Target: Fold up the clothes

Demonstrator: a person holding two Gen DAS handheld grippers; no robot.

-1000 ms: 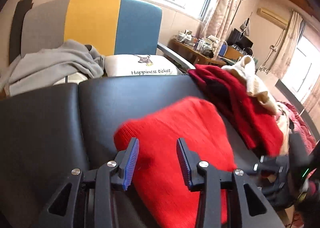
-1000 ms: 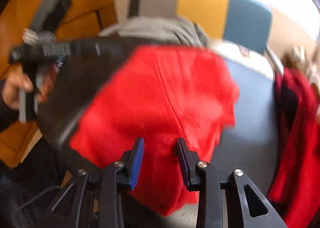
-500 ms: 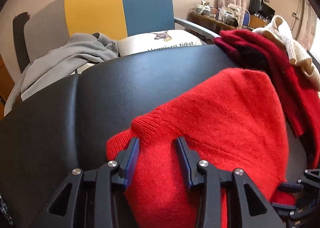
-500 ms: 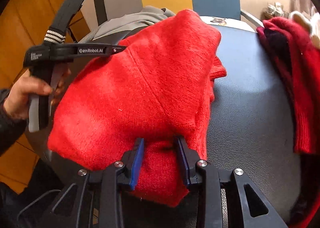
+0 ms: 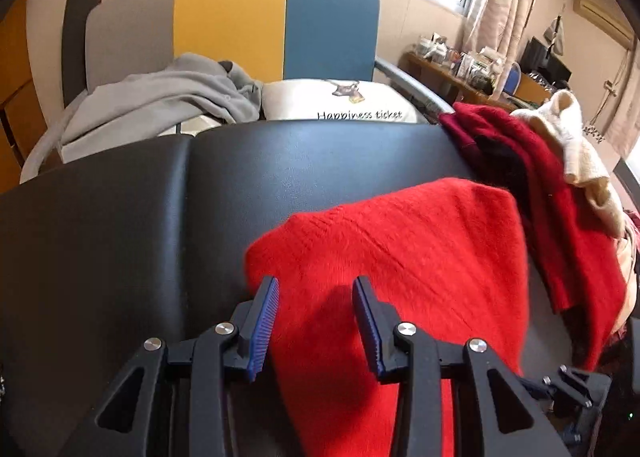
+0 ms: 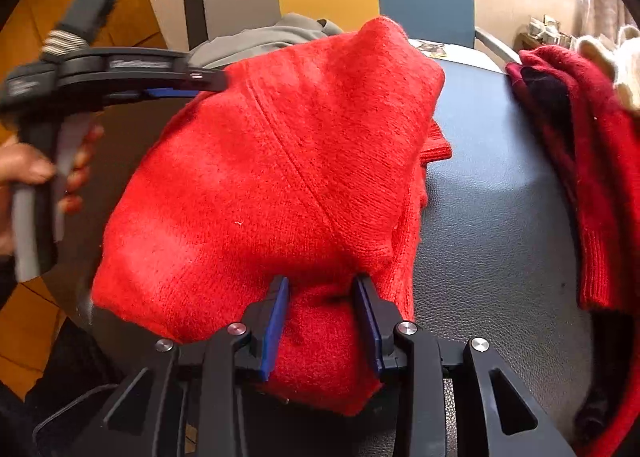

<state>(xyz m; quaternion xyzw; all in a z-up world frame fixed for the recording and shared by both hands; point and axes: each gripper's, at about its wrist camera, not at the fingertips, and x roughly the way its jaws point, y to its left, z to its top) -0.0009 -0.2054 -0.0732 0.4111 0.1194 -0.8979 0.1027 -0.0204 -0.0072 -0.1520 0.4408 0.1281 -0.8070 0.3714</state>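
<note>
A bright red knit sweater (image 5: 400,257) lies folded on a black padded table (image 5: 120,237); it also shows in the right wrist view (image 6: 280,177). My left gripper (image 5: 314,289) is open, its fingers above the sweater's near-left edge with nothing between them. It also shows from the side in the right wrist view (image 6: 192,77), at the sweater's far-left edge. My right gripper (image 6: 322,285) is open, with the sweater's near folded edge lying between its fingers. A fold rises as a ridge across the sweater.
A pile of dark red and cream clothes (image 5: 540,177) lies at the table's right side, also in the right wrist view (image 6: 580,137). Behind the table stands a grey, yellow and blue chair (image 5: 240,25) with a grey garment (image 5: 160,105) and a white cushion (image 5: 340,105).
The sweater was swung over and laid down folded on the table. My left gripper has drawn back and up from its edge. My right gripper stays at the near edge.
</note>
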